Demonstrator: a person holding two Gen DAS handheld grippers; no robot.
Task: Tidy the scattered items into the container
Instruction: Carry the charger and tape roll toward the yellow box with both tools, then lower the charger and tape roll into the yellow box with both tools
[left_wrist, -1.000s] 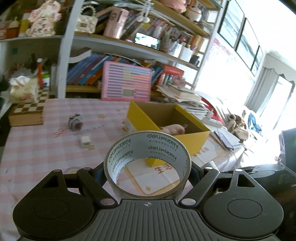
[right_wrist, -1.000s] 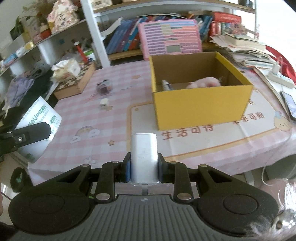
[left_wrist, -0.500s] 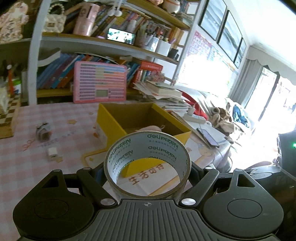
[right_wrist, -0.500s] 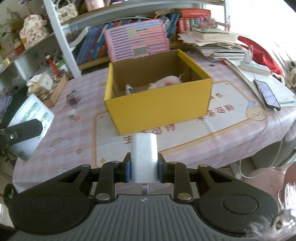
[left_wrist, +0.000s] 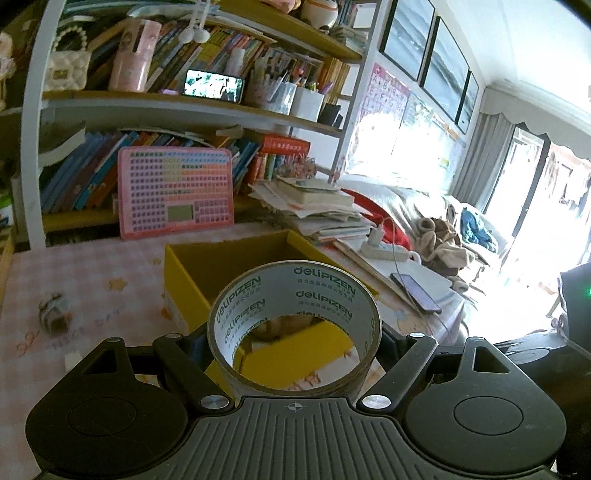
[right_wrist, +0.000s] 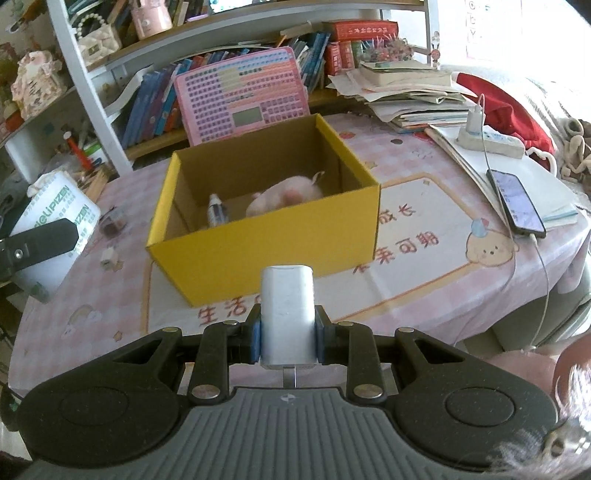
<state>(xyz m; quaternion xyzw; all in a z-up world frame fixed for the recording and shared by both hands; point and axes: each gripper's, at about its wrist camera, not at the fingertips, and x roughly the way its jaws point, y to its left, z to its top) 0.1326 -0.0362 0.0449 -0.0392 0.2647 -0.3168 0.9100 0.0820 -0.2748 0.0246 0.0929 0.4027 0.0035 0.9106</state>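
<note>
Pink-checked table: one yellow box, two loaded grippers.

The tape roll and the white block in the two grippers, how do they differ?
The tape roll is a hollow printed ring; the white block is solid and plain. The left gripper spreads wide around the roll; the right gripper pinches narrowly on the block. Both are held short of the yellow box.

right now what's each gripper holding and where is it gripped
Left gripper clamps the tape roll across its outer sides; right gripper pinches the white block by its lower sides.
</note>
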